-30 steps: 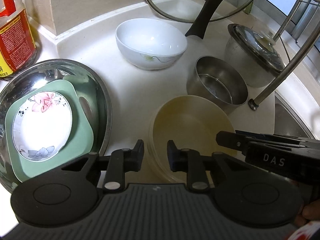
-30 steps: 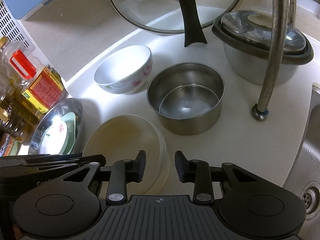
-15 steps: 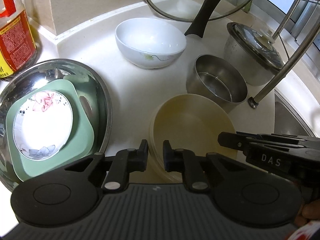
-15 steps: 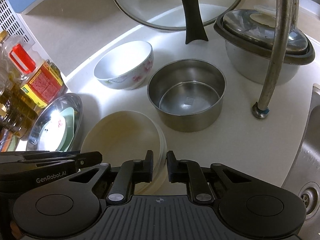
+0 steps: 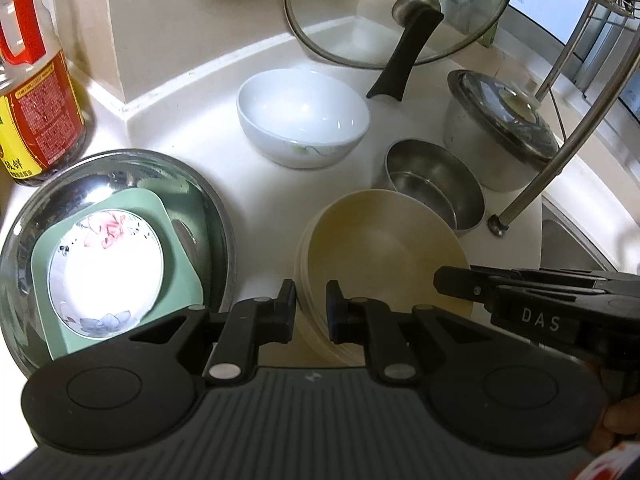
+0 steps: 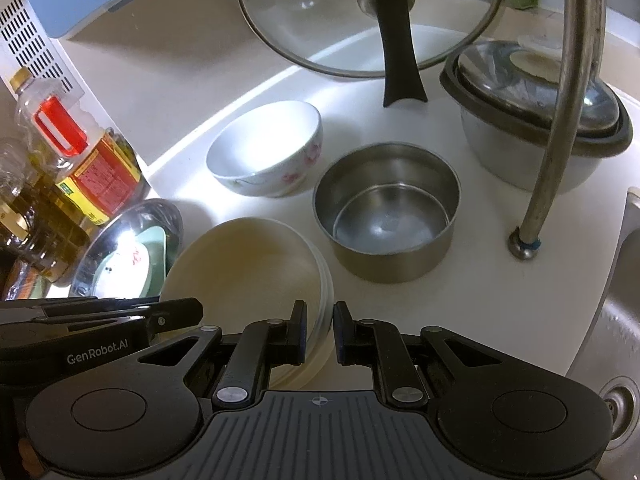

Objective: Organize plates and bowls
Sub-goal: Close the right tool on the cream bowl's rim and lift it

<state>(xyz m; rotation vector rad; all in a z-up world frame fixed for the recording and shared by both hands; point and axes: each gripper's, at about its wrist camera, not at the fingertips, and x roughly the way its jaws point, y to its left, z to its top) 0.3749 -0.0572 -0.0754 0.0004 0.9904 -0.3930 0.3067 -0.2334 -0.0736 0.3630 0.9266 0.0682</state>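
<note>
A stack of cream plastic bowls (image 5: 380, 248) (image 6: 248, 264) is tilted up off the counter. My left gripper (image 5: 311, 304) is shut on its left rim and my right gripper (image 6: 320, 326) is shut on its right rim. At the left a steel basin (image 5: 216, 200) (image 6: 160, 216) holds a green square plate (image 5: 176, 248) with a small flowered dish (image 5: 106, 264) on it. A white floral bowl (image 5: 302, 116) (image 6: 266, 148) and an empty steel pot (image 5: 436, 180) (image 6: 386, 210) stand behind the stack.
A glass lid with a black handle (image 5: 400, 12) (image 6: 368, 16) leans on the back wall. A covered pot (image 5: 500, 124) (image 6: 536, 108), the tap pipe (image 5: 560, 144) (image 6: 560, 120) and the sink (image 6: 624, 312) are on the right. Oil bottles (image 5: 32, 72) (image 6: 80, 152) stand at the left.
Both grippers have closed from a wide gap onto the rims of the cream bowl stack. The stack's far edge has risen and now covers part of the steel pot in the left wrist view.
</note>
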